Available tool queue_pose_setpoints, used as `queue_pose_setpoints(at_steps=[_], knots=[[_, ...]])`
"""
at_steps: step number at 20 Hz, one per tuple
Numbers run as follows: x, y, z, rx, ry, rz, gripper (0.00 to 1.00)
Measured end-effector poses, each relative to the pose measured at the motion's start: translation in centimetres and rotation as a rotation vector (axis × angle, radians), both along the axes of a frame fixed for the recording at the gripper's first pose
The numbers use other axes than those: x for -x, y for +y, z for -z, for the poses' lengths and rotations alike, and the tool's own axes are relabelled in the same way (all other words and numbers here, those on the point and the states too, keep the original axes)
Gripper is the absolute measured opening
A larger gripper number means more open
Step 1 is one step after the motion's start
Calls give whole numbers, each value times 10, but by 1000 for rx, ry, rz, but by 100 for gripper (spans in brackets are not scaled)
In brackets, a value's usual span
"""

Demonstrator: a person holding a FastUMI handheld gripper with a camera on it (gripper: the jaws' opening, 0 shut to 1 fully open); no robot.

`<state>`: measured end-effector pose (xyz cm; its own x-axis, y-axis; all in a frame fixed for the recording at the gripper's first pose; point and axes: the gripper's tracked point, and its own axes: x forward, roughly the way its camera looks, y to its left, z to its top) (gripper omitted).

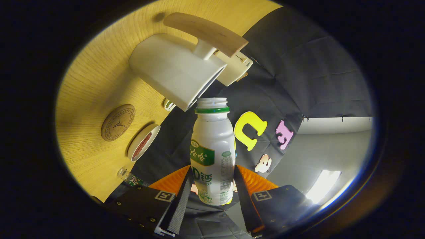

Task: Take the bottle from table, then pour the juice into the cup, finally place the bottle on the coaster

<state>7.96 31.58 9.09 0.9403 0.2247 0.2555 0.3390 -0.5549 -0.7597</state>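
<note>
My gripper [212, 186] is shut on a white bottle [212, 149] with a green label and a green neck ring, both fingers pressing its lower body. The bottle has no cap, and its open mouth points at the rim of a white cup [172, 69] with a wooden handle [207, 31]. The whole view is rolled steeply, so the wooden table [93, 86] stands like a wall to the left. The bottle's mouth sits right at the cup's open rim, just outside it. A round brown cork coaster [118, 122] lies on the table, nearer to me than the cup.
A small white dish [143, 142] with red-brown filling lies beside the coaster near the table's edge. A small clear bottle [131, 177] lies at the table's edge close to my left finger. A white box-like object [234, 68] stands behind the cup.
</note>
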Motion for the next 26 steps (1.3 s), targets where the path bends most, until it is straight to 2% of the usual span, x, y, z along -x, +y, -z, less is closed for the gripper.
queue_pose_setpoints(at_steps=[4, 7, 20, 26], knots=[[-4, -3, 3, -16, 8, 8, 70], [-5, -9, 2, -85, 35, 11, 70], [-19, -37, 30, -769, 354, 15, 71], [-29, -45, 34, -1076, 450, -18, 71]])
